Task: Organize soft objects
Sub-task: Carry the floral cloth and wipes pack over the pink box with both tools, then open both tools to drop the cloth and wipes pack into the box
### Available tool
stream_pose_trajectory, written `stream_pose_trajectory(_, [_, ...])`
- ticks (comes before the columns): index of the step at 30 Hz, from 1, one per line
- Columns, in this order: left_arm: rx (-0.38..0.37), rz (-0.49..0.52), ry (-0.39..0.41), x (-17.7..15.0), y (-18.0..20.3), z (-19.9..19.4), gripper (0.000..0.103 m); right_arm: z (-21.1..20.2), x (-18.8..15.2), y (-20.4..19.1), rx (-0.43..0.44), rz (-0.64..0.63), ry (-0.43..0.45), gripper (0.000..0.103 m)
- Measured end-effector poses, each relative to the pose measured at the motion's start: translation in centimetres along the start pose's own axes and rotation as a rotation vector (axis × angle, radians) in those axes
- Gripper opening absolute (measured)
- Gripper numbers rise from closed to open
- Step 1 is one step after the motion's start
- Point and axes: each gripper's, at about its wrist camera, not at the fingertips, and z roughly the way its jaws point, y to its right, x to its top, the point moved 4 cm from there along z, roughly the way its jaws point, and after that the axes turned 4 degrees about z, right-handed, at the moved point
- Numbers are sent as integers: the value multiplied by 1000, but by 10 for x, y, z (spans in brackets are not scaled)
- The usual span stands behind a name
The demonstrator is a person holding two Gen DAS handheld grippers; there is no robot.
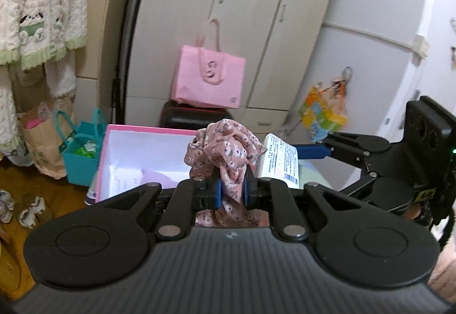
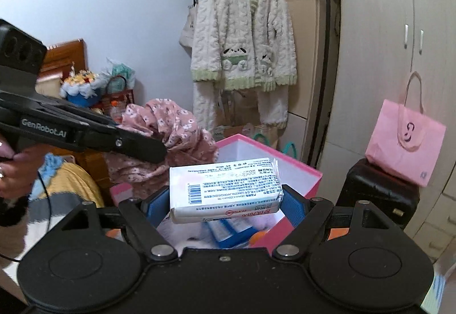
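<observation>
We carry both loads at mid-frame — left gripper (image 1: pixel 231 188) clenched on the floral cloth (image 1: pixel 228 148), right gripper (image 2: pixel 225 201) grasping the tissue pack (image 2: pixel 225 188). Next, we judge: lower and release into the pink box (image 2: pixel 299 168) behind.

Behind the pink box (image 2: pixel 299 171), the fluffy white robe (image 1: pixel 42 0) is cut off by the left wrist picture's top and left edges. Inside that box, the white tissue pack (image 2: pixel 225 188) hides most of the contents; only blue and orange scraps show, too unclear to name. The pack's small print is unreadable.
</observation>
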Motion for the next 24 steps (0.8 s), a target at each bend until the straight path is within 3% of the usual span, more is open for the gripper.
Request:
stream_pose_trajectory(11, [92, -51, -160, -12, -63, 66, 13, 96, -9, 8, 27, -118, -223, 84])
stream_pose_trajectory(18, [104, 6, -221, -27, -65, 84, 13, 133, -19, -4, 122, -124, -367, 84])
stream_pose_trajectory(21, [145, 23, -232, -25, -68, 93, 14, 140, -19, -10, 101, -184, -369, 84])
stream_pose_trajectory(24, [190, 42, -223, -23, -69, 94, 18, 146, -20, -7, 82, -159, -402, 87])
